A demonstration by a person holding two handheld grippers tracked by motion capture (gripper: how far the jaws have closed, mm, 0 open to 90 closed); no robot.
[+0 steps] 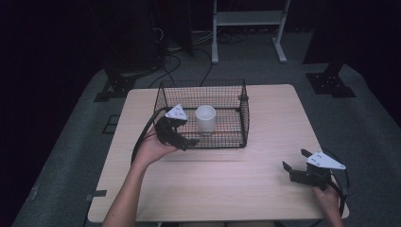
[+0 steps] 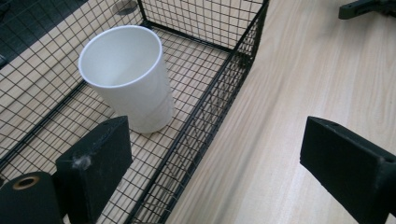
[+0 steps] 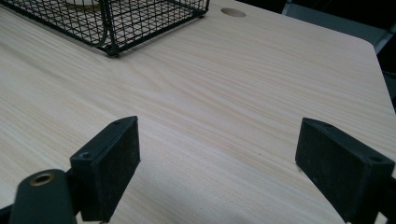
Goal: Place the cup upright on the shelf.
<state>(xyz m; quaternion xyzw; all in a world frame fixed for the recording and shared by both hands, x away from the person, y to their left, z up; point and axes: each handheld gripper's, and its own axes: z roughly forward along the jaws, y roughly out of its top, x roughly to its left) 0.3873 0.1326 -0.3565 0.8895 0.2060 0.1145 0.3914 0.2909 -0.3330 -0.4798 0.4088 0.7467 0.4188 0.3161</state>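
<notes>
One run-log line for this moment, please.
left gripper: open, at basket front wall | cup: upright inside basket | right gripper: open, over table

Smooth matt white cup [image 2: 128,79], black wire-mesh metal basket [image 2: 219,88], pale wood-grain table [image 3: 224,84], matt black rough-faced tongs [image 2: 224,163]

White cup [image 2: 128,77] — upright, empty — inside black wire basket [image 2: 212,100]

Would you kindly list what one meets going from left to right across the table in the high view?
Left gripper → white cup, standing in the wire basket → bare table → right gripper.
</notes>
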